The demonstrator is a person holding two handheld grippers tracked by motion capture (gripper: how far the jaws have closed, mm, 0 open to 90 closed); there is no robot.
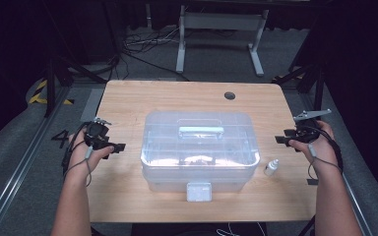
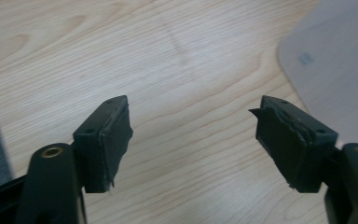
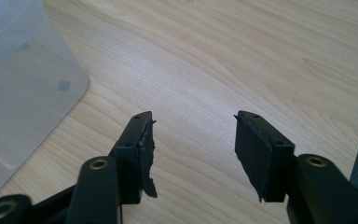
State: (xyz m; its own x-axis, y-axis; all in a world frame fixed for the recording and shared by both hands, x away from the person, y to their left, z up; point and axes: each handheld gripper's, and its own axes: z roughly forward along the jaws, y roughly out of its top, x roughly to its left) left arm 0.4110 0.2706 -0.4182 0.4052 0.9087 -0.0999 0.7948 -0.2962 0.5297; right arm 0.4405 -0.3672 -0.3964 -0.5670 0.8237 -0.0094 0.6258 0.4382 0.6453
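Observation:
A clear plastic storage box (image 1: 199,150) with a handle on its lid and a front latch sits shut in the middle of the wooden table (image 1: 128,101). A small white dropper bottle (image 1: 271,167) stands just right of the box. My left gripper (image 1: 117,147) hovers left of the box, open, with bare wood between its pads (image 2: 116,140). My right gripper (image 1: 280,140) hangs right of the box, above the bottle, also open and holding nothing (image 3: 193,149). The box's corner (image 2: 335,60) shows at the upper right in the left gripper view and its side (image 3: 18,79) at the left in the right gripper view.
A round cable hole (image 1: 230,95) sits near the table's far edge. Beyond the table stand a grey metal frame (image 1: 221,29) and loose cables on the carpet. Bare wood lies on both sides of the box.

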